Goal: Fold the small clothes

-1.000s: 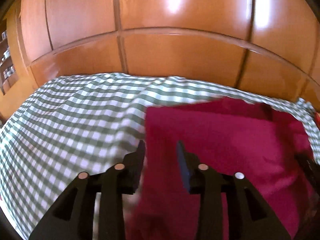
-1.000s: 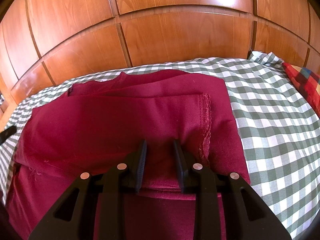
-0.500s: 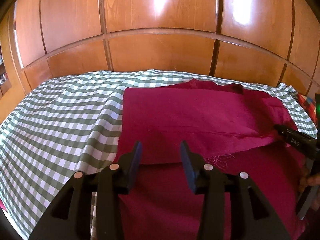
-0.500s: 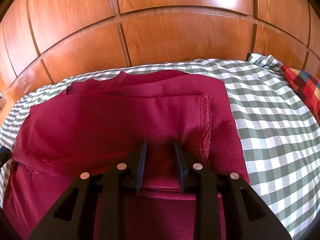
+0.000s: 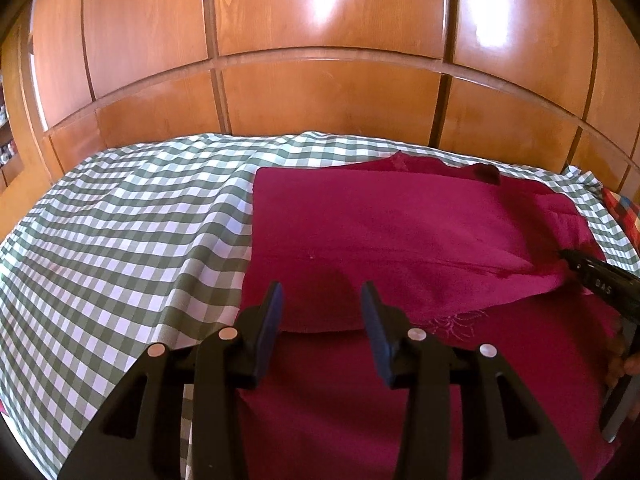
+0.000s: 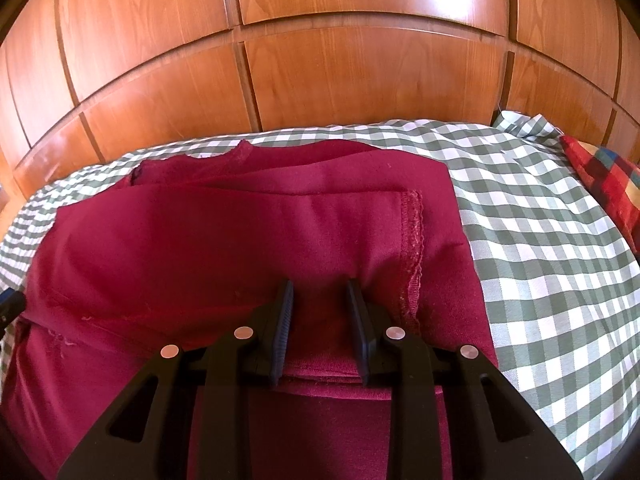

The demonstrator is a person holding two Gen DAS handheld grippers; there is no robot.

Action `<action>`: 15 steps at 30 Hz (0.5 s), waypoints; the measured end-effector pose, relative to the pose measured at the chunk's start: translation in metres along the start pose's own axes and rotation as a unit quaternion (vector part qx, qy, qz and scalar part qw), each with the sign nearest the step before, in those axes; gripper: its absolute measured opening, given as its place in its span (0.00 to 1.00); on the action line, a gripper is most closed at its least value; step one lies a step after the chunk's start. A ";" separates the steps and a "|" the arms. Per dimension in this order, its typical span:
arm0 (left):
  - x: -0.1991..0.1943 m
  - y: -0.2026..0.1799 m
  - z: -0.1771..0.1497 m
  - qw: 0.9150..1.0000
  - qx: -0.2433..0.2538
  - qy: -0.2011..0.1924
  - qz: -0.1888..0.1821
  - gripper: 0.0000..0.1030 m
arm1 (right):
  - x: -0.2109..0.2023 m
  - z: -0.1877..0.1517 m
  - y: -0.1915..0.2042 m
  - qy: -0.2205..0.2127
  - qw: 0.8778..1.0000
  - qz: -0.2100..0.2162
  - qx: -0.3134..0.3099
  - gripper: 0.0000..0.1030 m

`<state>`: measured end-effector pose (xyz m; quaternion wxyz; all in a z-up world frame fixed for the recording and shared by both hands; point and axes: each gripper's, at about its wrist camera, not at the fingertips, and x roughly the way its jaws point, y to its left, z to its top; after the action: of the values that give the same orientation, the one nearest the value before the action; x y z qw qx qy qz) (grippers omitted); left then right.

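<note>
A dark red garment (image 5: 400, 232) lies on the green-and-white checked sheet (image 5: 120, 240) with its upper half folded over towards me. My left gripper (image 5: 324, 308) is open just above the near edge of that fold, close to the garment's left side, with no cloth pinched. In the right wrist view the same garment (image 6: 240, 248) shows a stitched hem on the right. My right gripper (image 6: 320, 304) is shut on a bunched fold of it. From the left wrist view that right gripper (image 5: 592, 276) holds the fold's right end.
Polished wooden panels (image 5: 320, 100) rise right behind the bed. A red patchwork cushion (image 6: 608, 184) lies at the far right on the checked sheet (image 6: 540, 240). A person's hand (image 5: 624, 364) shows at the right edge. Bare sheet spreads left of the garment.
The left gripper has swung from the garment's left edge to face its folded front edge, and its jaws stand slightly wider. The right gripper and its hold are unchanged.
</note>
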<state>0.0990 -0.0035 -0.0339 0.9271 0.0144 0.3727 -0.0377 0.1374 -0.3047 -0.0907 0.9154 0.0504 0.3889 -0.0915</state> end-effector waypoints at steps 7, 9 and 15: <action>0.040 0.011 -0.007 0.998 -0.029 0.045 -0.015 0.42 | 0.000 0.000 0.000 0.000 1.000 -0.001 0.000 0.25; 0.044 0.013 -0.006 0.998 -0.036 0.045 -0.020 0.43 | 0.000 0.000 0.000 0.001 1.000 -0.002 -0.001 0.25; 0.046 0.018 -0.008 0.997 -0.051 0.038 -0.040 0.44 | 0.000 0.001 0.004 0.001 1.000 -0.014 -0.009 0.25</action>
<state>0.1276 0.0117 -0.0716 0.9096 -0.0464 0.4093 -0.0553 0.1389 -0.3013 -0.0904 0.9140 0.0366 0.3914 -0.1005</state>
